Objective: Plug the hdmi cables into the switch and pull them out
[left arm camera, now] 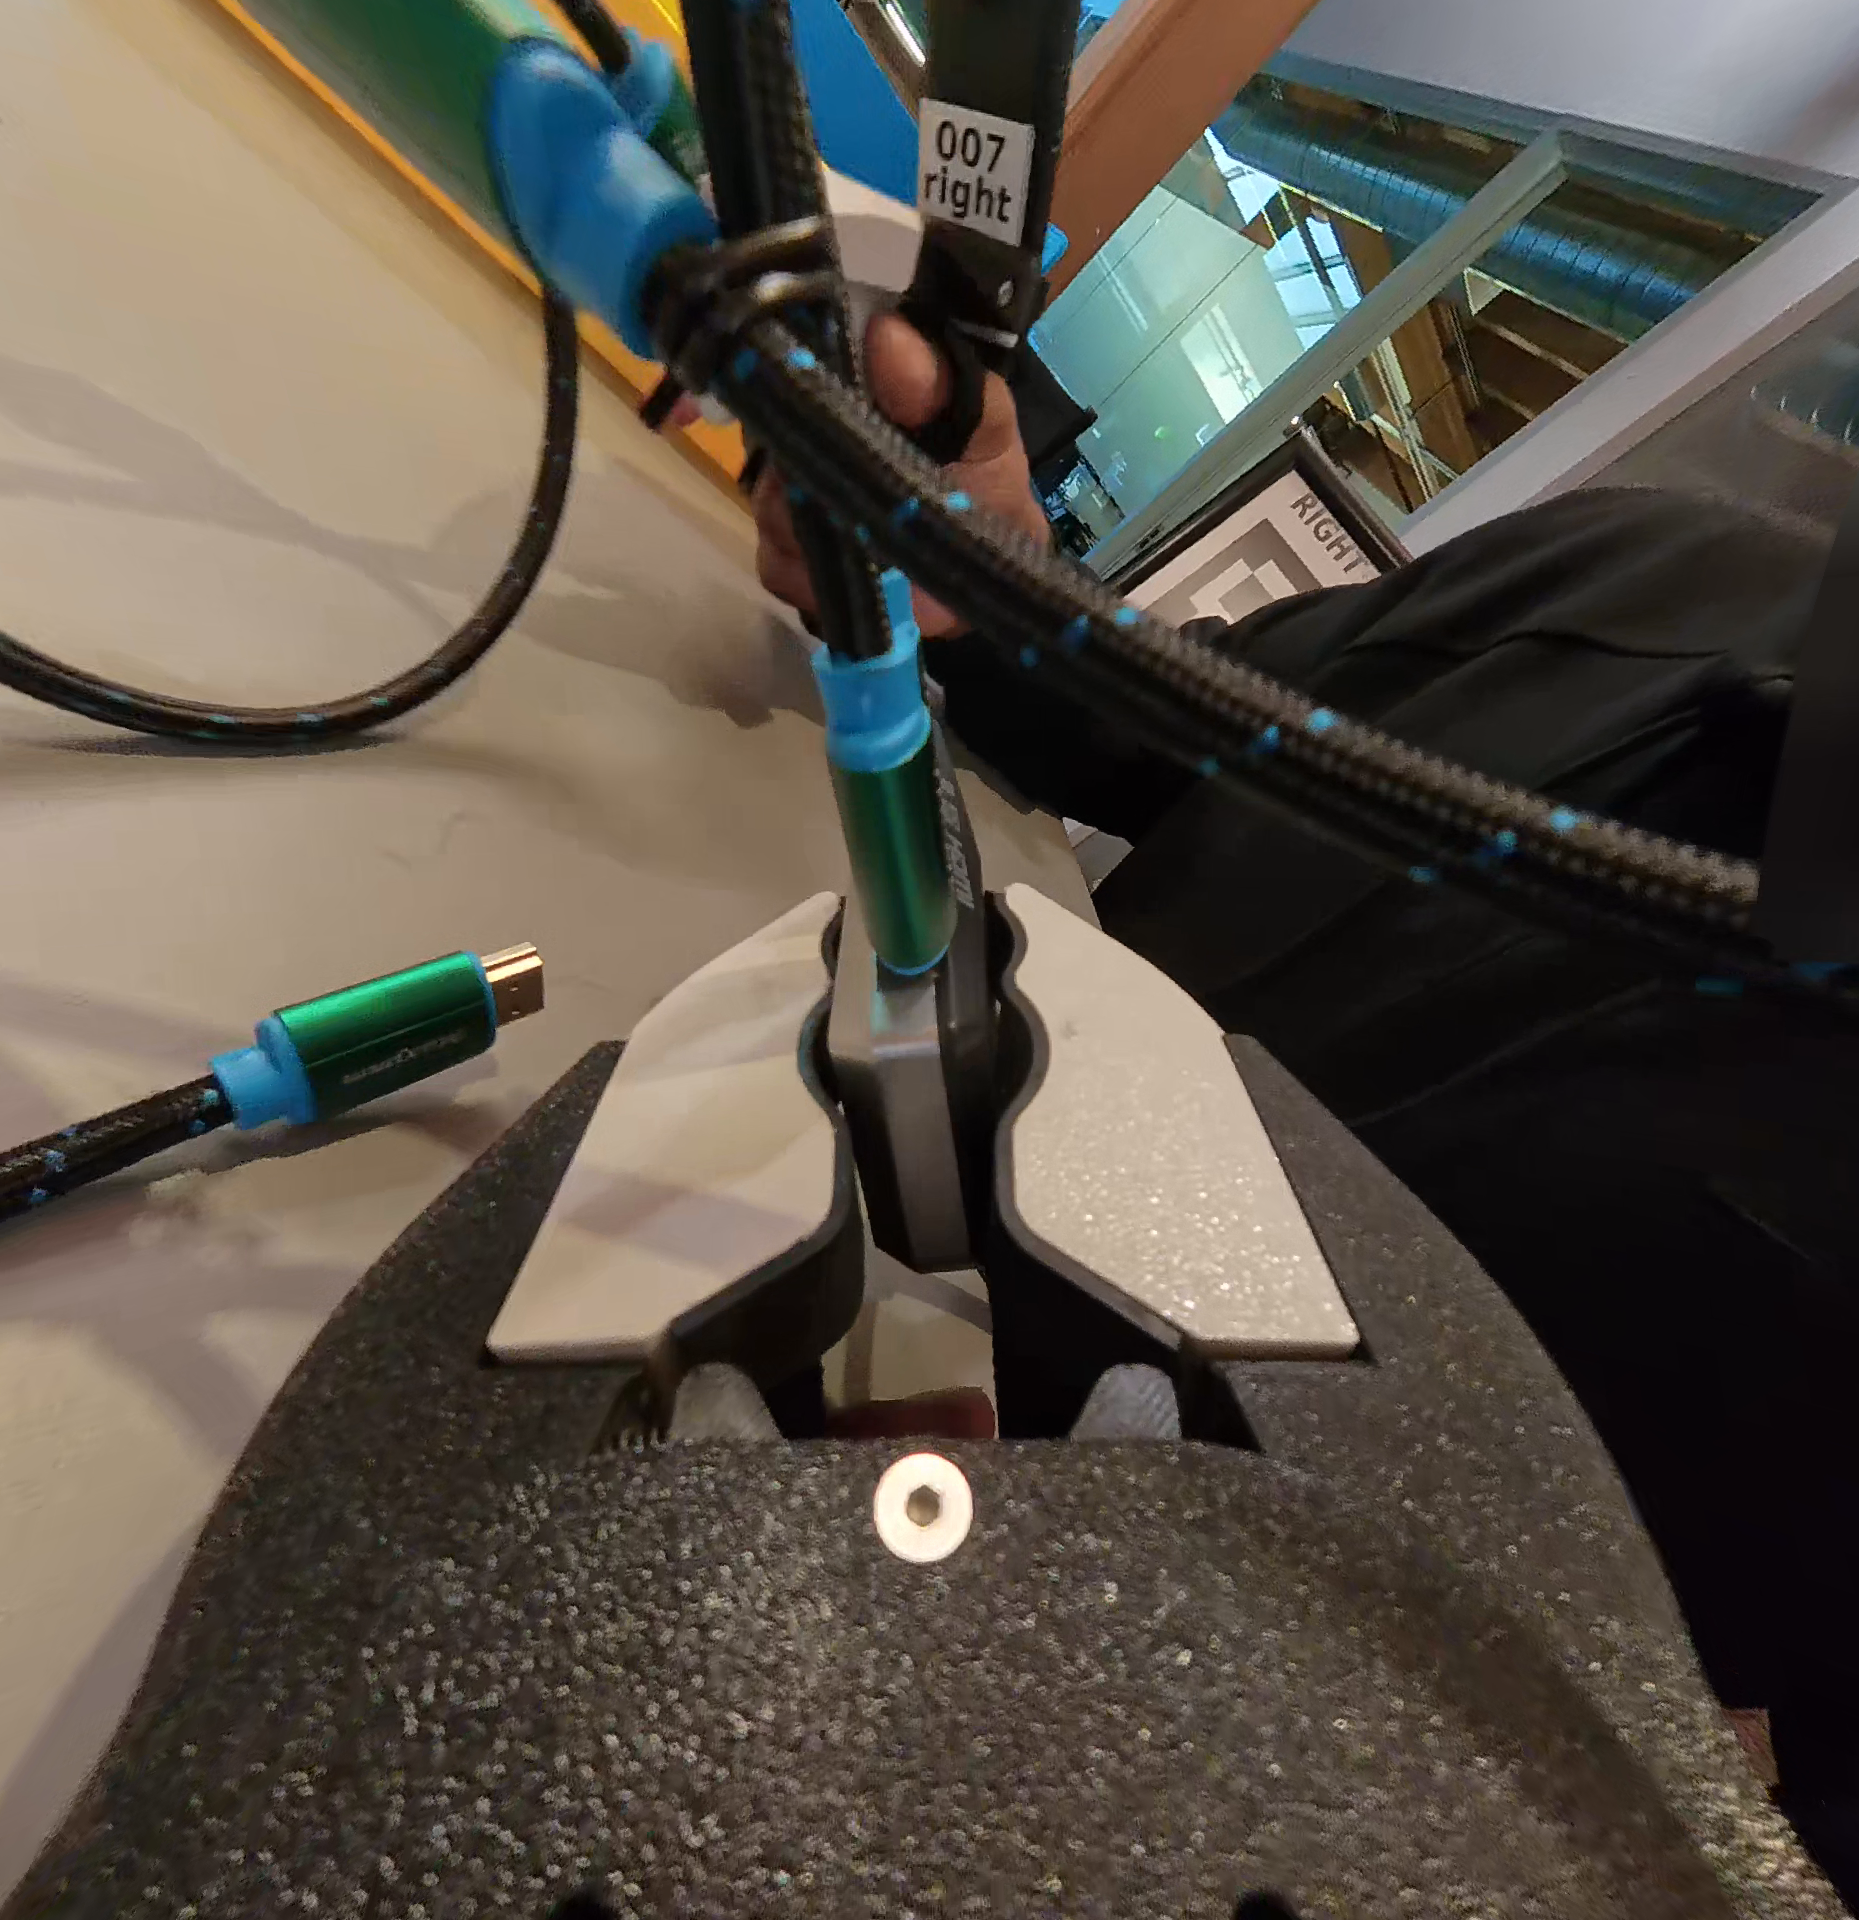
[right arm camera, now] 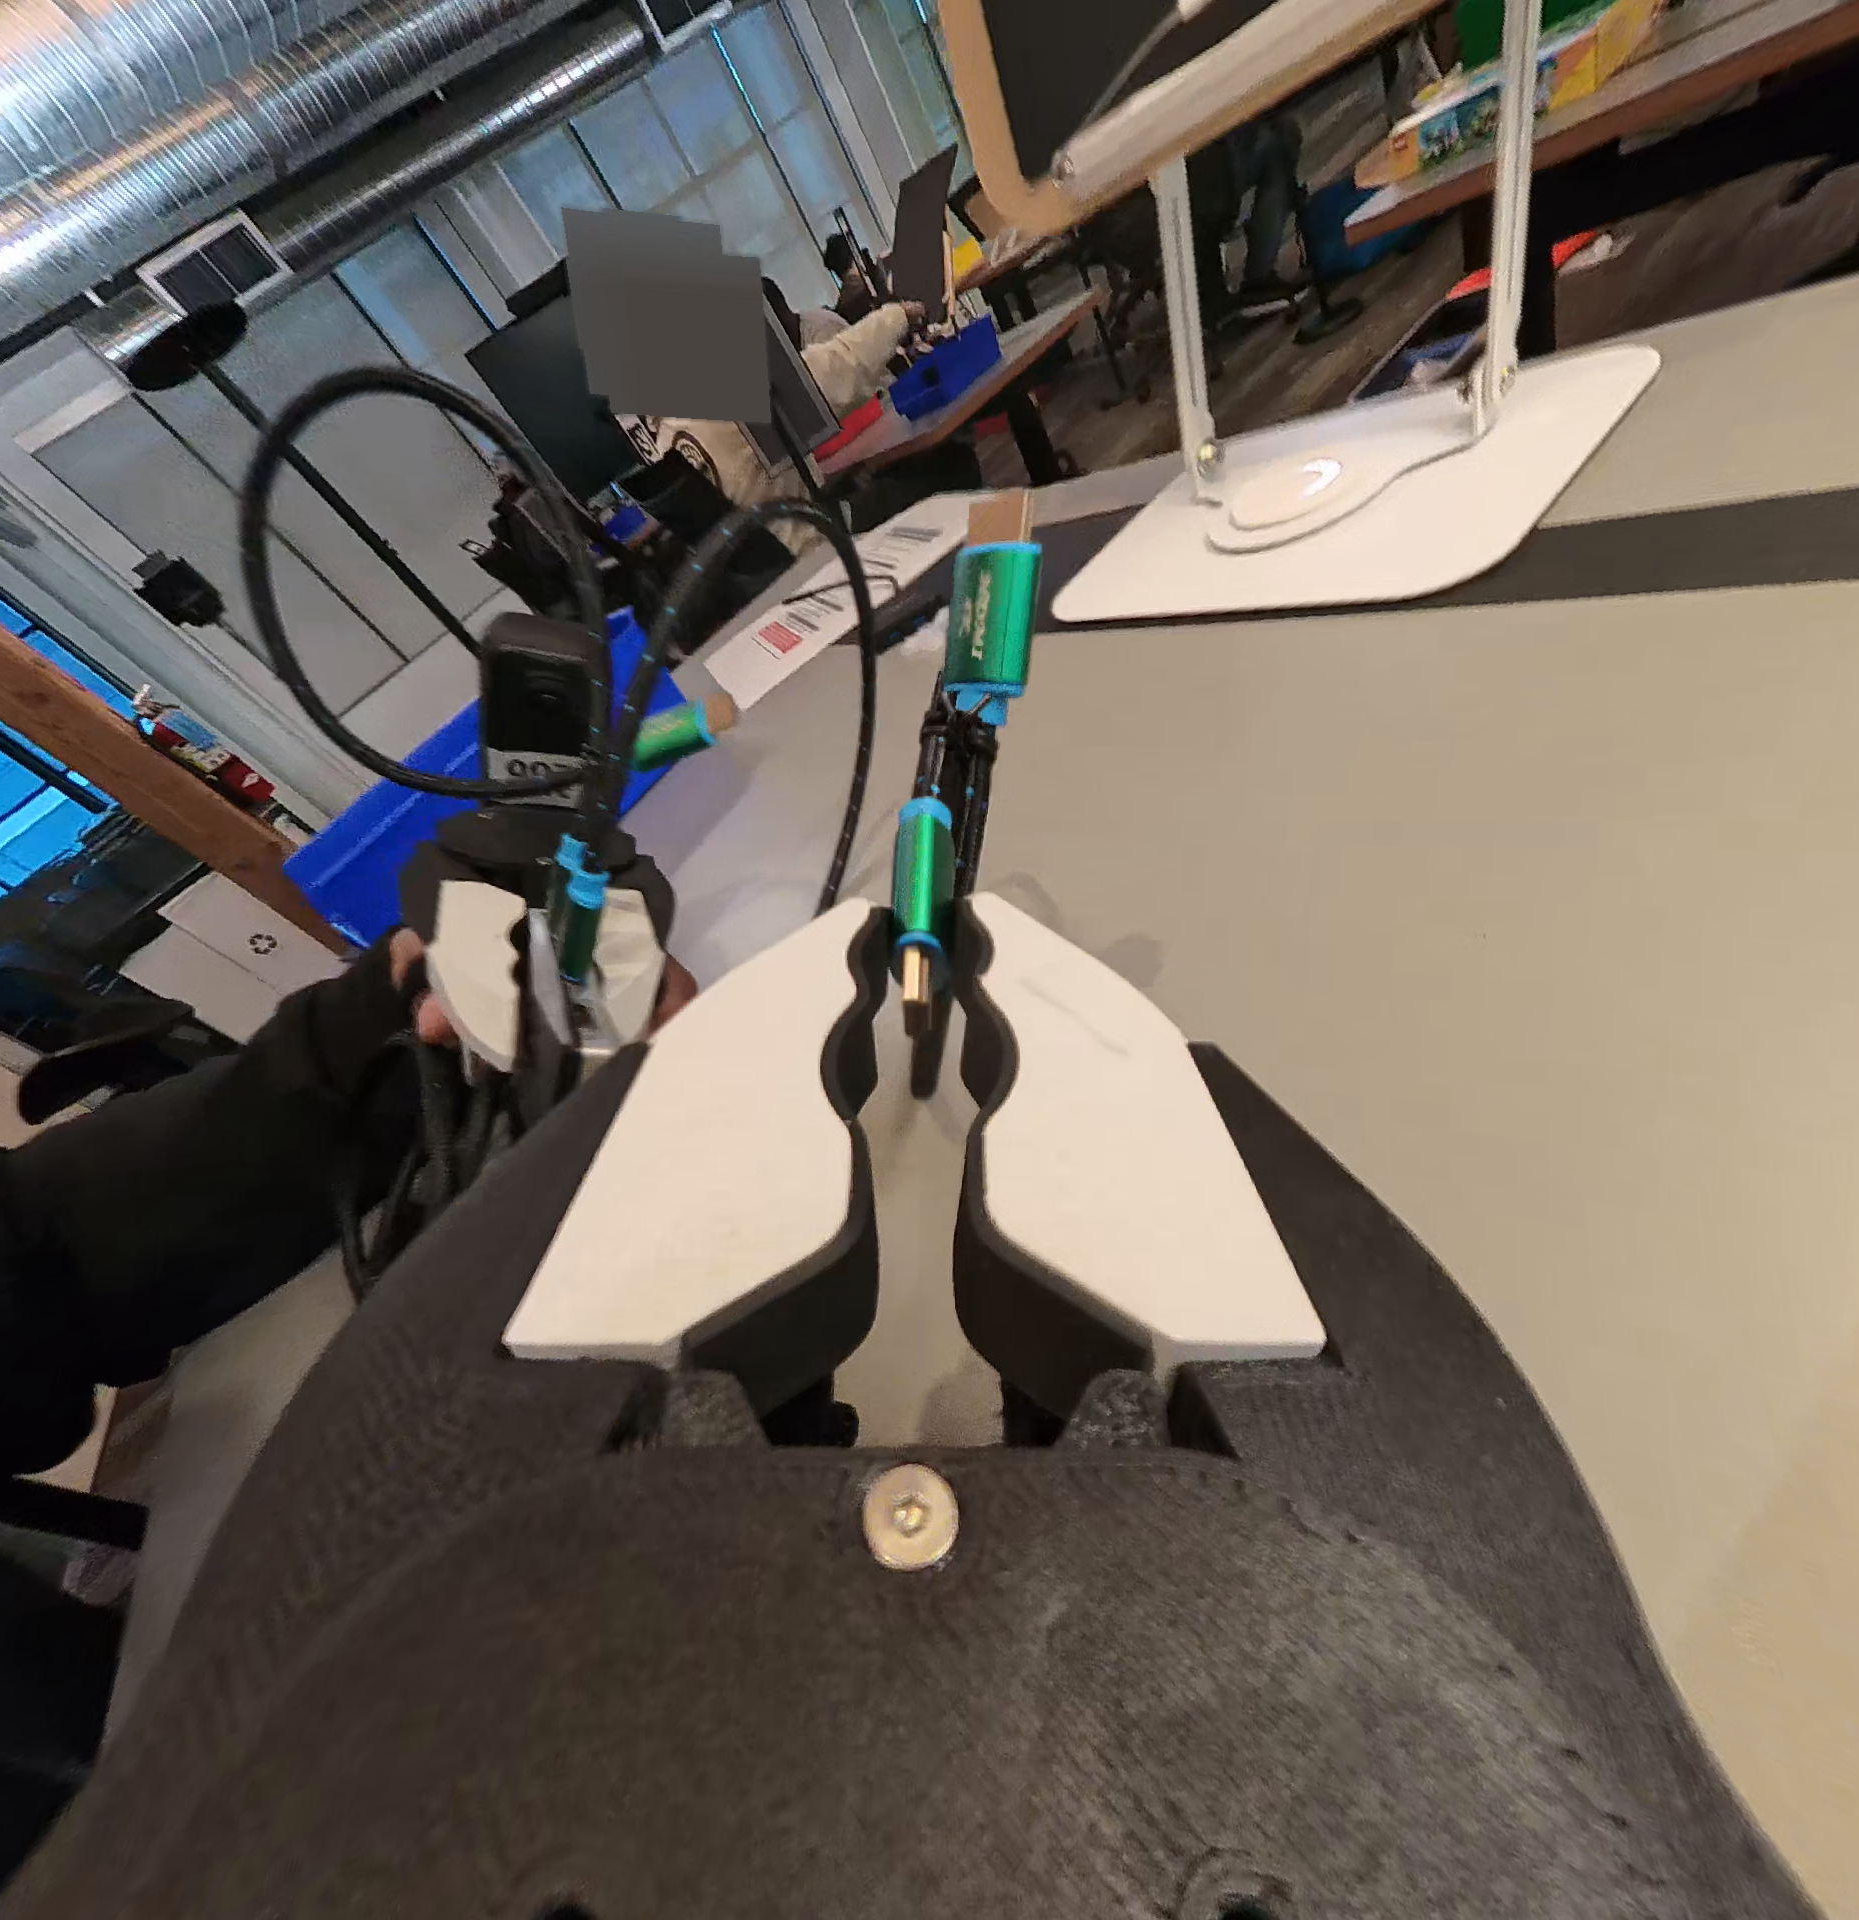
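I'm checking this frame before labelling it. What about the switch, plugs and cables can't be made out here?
- Switch, left wrist view: its other ports are hidden; the left tongs cover its sides.
- Plug in the right tongs, right wrist view: its cable disappears behind them.
- Loose plug on the table: its cable runs off the left edge.
- Top-left plug, left wrist view: blurred and cropped.

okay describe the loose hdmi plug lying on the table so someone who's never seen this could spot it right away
Start at the beige table in the left wrist view, left of the left gripper, which is shut on the grey switch. The loose plug lies flat there. Unlike the plug seated in the switch, its gold tip is bare and nothing holds it.
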A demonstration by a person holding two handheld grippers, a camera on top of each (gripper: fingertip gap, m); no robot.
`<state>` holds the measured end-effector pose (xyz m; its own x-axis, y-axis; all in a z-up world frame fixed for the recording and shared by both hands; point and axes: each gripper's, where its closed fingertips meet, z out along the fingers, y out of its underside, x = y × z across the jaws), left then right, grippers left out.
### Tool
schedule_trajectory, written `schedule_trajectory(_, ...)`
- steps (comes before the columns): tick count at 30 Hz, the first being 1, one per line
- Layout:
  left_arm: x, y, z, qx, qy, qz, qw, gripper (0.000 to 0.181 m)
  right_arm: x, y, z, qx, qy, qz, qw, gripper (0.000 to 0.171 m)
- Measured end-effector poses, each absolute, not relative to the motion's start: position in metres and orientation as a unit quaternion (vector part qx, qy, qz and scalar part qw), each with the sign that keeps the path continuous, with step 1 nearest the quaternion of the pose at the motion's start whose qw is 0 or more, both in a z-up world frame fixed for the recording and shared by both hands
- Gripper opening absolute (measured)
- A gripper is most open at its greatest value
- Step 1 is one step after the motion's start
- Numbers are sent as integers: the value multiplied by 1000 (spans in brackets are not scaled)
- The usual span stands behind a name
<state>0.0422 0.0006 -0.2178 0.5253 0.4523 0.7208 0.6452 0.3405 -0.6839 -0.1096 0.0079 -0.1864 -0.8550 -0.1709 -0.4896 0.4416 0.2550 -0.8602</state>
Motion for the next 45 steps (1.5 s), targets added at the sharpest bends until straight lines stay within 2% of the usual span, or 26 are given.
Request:
schedule_trajectory(6,40,0,-220,-571,-490,-69,655,23,-111,39,-129,81,714,-658,224,12)
schedule_trajectory(11,39,0,-222,-572,-495,-67,651,23,-140,94,-78,95,705,-688,145,11)
schedule_trajectory(14,39,0,-223,-572,-497,-67,649,23,-168,136,-42,100,707,-698,56,11)
schedule_trajectory(19,38,-1,-224,-573,-501,-66,645,23,-233,200,2,119,713,-672,-160,12)
schedule_trajectory(22,38,-1,-225,-573,-504,-65,643,24,-268,219,-4,122,731,-611,-279,11)
schedule_trajectory(25,37,0,-226,-574,-505,-65,641,24,-293,213,-45,120,764,-535,-339,12)
schedule_trajectory(29,37,-1,-226,-574,-507,-63,640,24,-301,182,-122,108,814,-468,-328,12)
schedule_trajectory(32,37,-1,-226,-574,-507,-62,639,24,-286,159,-161,107,846,-453,-259,14)
schedule_trajectory(34,37,-1,-226,-574,-508,-62,639,24,-276,150,-163,114,848,-470,-216,18)
schedule_trajectory(40,35,-2,-229,-573,-517,-60,633,24,-260,150,-135,109,849,-480,-192,52)
schedule_trajectory(43,32,-4,-230,-567,-526,-53,632,24,-235,143,-118,83,844,-499,-177,52)
schedule_trajectory(45,31,-5,-229,-565,-528,-49,633,24,-198,124,-113,48,842,-524,-119,47)
